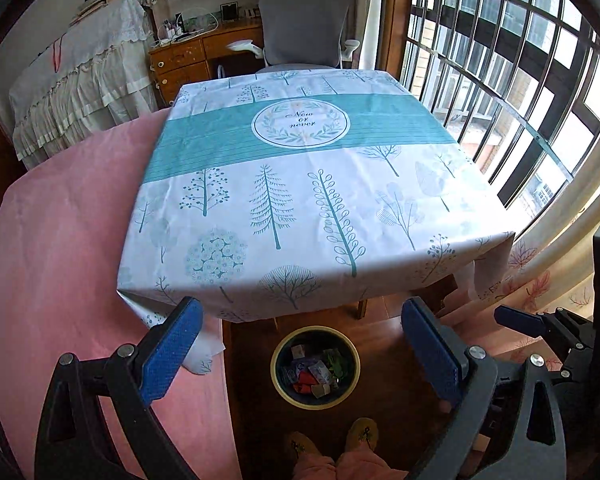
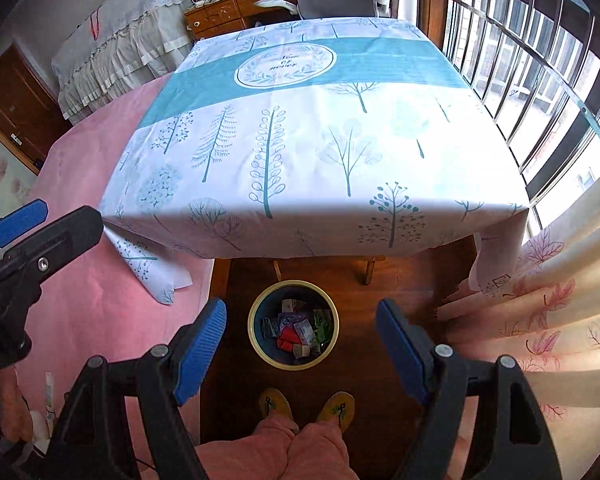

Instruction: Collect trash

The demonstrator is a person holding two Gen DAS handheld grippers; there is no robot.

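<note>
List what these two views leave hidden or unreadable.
- Trash in the bin: wrappers too small to identify, either view.
- Bin's bottom: covered by the wrappers.
- Under the table: hidden by the tablecloth.
- Right gripper in the left view: partly cut off by the edge.

tree-print tablecloth [image 2: 320, 152] over the table — round bin [image 2: 256, 344] on wooden floor [image 2: 400, 280] below

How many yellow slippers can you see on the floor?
2: left slipper and right slipper, side by side on the wooden floor just in front of the trash bin.
</note>
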